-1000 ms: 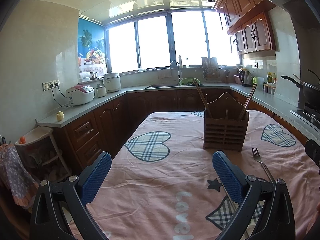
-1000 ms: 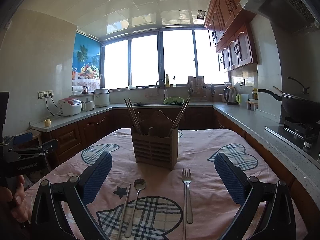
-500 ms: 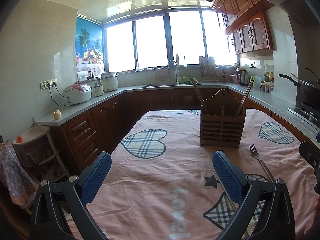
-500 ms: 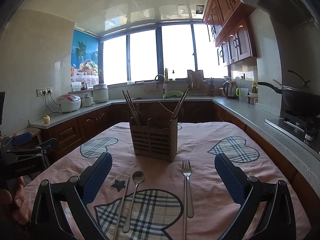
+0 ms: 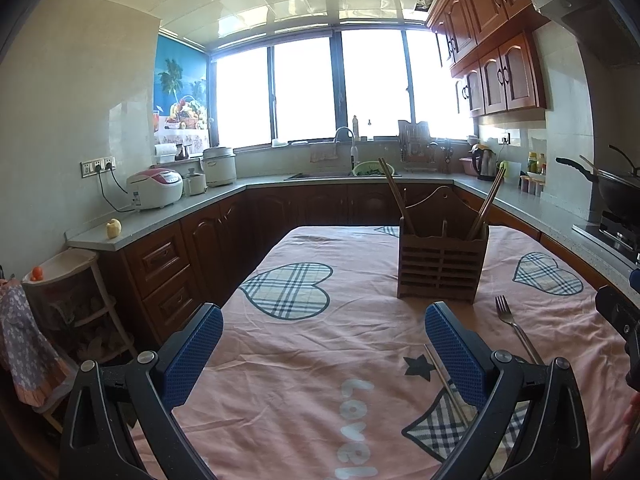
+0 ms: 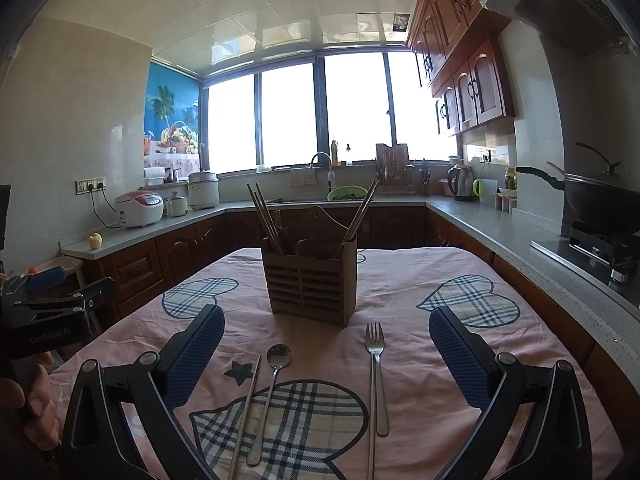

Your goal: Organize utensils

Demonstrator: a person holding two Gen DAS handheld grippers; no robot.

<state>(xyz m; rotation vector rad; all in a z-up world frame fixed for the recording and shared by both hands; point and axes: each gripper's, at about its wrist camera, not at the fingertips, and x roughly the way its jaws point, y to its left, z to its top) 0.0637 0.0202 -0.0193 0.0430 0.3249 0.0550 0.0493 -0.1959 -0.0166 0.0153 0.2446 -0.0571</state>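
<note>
Both grippers are held above the near part of the bench, jaws spread wide and empty: the right gripper (image 6: 326, 354) faces the loose cutlery, the left gripper (image 5: 324, 344) faces bare tablecloth (image 5: 304, 344).

A spoon (image 6: 270, 396), a fork (image 6: 377, 376) and a thin metal chopstick (image 6: 246, 412) lie flat near the front edge, handles toward it. The wooden holder (image 6: 310, 284) stands behind them at mid-bench, wooden chopsticks (image 6: 266, 220) already in it.

One handle should be pinched squarely, lifted clear, and lowered upright into a free slot. Open room is ample toward the right edge; the leaning chopsticks should be avoided.
</note>
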